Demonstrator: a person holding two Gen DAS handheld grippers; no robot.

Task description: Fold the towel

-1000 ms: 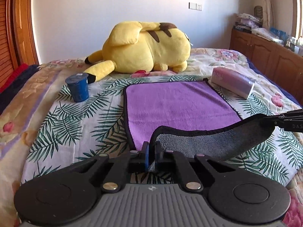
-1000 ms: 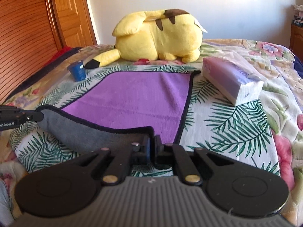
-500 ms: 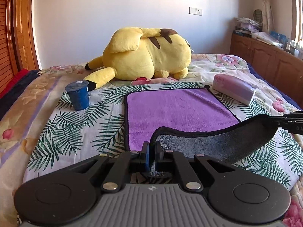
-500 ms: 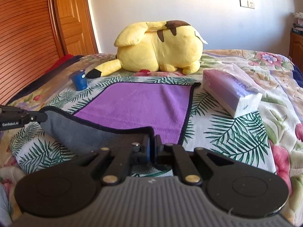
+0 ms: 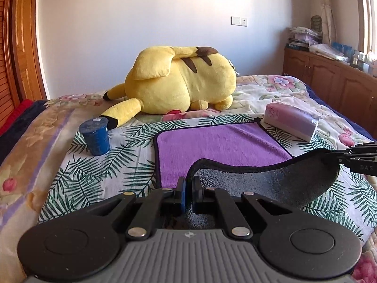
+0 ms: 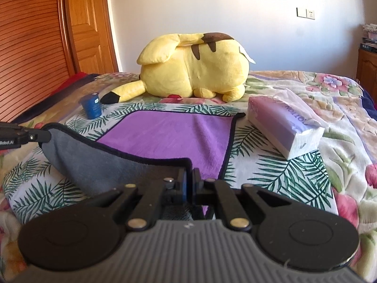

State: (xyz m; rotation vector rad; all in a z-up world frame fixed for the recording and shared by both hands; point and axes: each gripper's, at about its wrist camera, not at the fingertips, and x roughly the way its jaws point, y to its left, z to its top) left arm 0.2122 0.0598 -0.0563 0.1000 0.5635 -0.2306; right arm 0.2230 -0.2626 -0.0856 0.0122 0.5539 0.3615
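Since a second ago we have carried the near edge of the towel point(image 5: 221, 141) higher and further toward the far end, so less purple shows and the plush sits lower in both views. Reading from the left, the blue cup point(image 5: 94, 136) stands on the bedspread point(image 5: 99, 172), apart from the towel's left border. Our left gripper point(image 5: 187, 188) has its jaws pressed together on the near left corner of the towel, lifted off the bed with the grey underside facing us. The far half of the towel lies flat, purple side up, in front of the yellow plush toy point(image 5: 181, 82). The raised edge sags in a curve between our two grips. Our right gripper point(image 6: 188, 184) is likewise clamped tight on the near right corner. Further right, the tissue pack point(image 6: 282, 125) lies just beside the towel's far right corner.
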